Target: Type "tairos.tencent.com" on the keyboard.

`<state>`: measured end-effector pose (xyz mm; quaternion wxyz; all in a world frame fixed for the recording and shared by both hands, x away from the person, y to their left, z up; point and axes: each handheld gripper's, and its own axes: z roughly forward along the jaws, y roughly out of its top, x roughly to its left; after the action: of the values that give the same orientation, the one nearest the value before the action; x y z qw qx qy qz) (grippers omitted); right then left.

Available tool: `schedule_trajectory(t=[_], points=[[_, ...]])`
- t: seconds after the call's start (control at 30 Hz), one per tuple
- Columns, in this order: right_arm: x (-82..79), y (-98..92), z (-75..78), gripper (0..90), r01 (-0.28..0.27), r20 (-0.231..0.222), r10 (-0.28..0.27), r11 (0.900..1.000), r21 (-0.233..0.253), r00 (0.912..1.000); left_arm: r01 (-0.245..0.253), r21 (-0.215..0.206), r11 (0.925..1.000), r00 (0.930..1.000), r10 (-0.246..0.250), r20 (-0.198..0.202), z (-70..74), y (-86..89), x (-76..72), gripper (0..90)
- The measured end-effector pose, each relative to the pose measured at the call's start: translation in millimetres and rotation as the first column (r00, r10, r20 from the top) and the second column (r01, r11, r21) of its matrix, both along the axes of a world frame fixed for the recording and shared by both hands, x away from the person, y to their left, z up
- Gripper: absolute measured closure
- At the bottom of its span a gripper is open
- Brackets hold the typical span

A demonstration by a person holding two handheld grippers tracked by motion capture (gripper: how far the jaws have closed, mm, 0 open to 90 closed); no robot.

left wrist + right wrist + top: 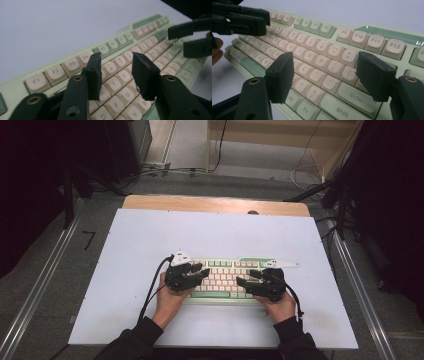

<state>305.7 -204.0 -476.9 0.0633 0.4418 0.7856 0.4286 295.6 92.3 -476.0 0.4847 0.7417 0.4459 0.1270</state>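
Observation:
A pale green keyboard (225, 276) with cream keys lies on the white table top (150, 235), near its front middle. My left gripper (202, 269) hovers over the keyboard's left half, jaws pointing right. In the left gripper view it (116, 72) is open above the R, T and Y keys of the keyboard (72, 65), holding nothing. My right gripper (244, 279) is over the right half, jaws pointing left. It (324, 72) stands wide open above the keyboard's (372, 41) L and P keys, also holding nothing. The two sets of tips face each other a short way apart.
The white top rests on a wooden table whose far edge (215, 204) shows behind it. Metal rails (40, 285) run along both sides on the grey floor. Cables (165, 170) and dark stands sit beyond the table.

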Motion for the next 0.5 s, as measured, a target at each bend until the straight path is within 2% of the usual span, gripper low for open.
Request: schedule_trajectory(t=[0.07,0.13,0.23,0.5], points=[[-0.2,0.0,0.1,28.7,-0.001,0.001,0.001,1.0,0.0,1.0,-0.023,-0.001,0.9997,0.9996,0.023,0.016,4.0,4.0,-0.7,48.1],[-0.2,0.0,0.1,28.7,-0.001,0.003,0.001,1.0,0.001,1.0,-0.055,0.021,0.9982,0.998,0.055,0.031,6.5,7.5,-0.8,39.2],[-0.2,-0.3,0.3,28.7,0.0,0.004,0.0,1.0,0.001,1.0,-0.097,0.041,0.9945,0.9949,0.095,0.033,8.0,13.8,0.0,30.9],[-0.2,-0.1,0.1,28.7,0.0,0.001,0.0,1.0,-0.001,1.0,-0.116,0.059,0.9915,0.9931,0.115,0.021,7.2,23.6,-1.0,28.4]])
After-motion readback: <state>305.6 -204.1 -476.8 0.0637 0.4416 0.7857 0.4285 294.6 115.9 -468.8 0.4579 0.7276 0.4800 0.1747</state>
